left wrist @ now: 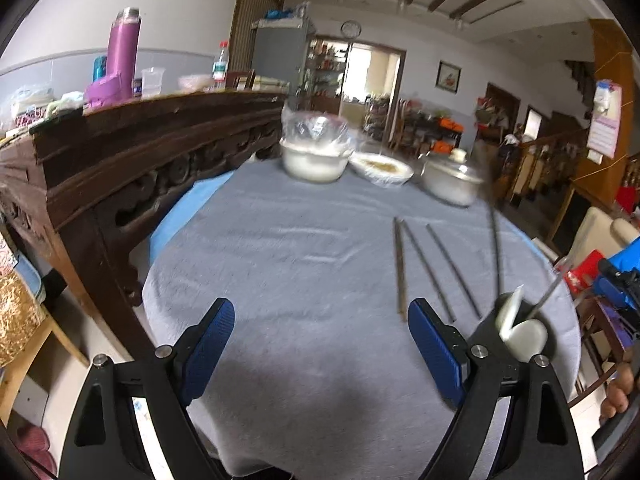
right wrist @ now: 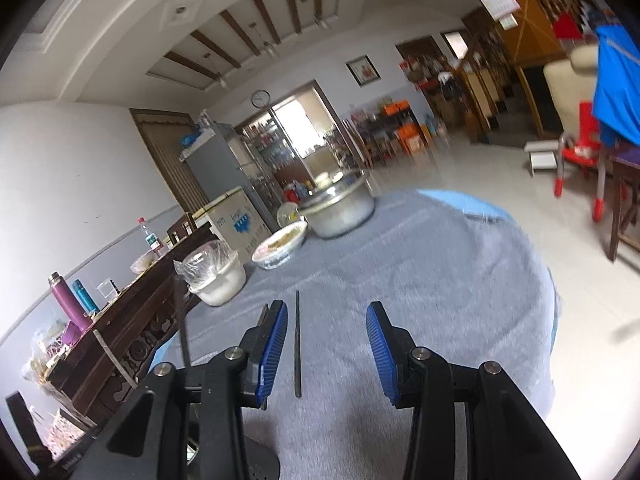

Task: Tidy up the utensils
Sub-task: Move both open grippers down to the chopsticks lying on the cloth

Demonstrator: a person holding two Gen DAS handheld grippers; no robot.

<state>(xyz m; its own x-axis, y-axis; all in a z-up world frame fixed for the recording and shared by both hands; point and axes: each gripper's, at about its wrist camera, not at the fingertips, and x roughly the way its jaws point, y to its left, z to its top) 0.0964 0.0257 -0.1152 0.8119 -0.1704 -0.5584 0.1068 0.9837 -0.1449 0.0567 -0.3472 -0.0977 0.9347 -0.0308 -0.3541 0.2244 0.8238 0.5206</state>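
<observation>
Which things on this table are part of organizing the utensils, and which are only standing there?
Part of the job:
- chopsticks lying on the grey cloth
- a white cup with chopsticks in it
- left gripper, open
- right gripper, open over one chopstick

Only standing there:
- plastic-covered bowl
- shallow dish
- lidded pot
- purple flask

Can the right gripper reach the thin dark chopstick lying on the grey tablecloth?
Probably yes: the right gripper is open and the thin dark chopstick lies between its fingers, with nothing on the grey tablecloth blocking it.
</observation>
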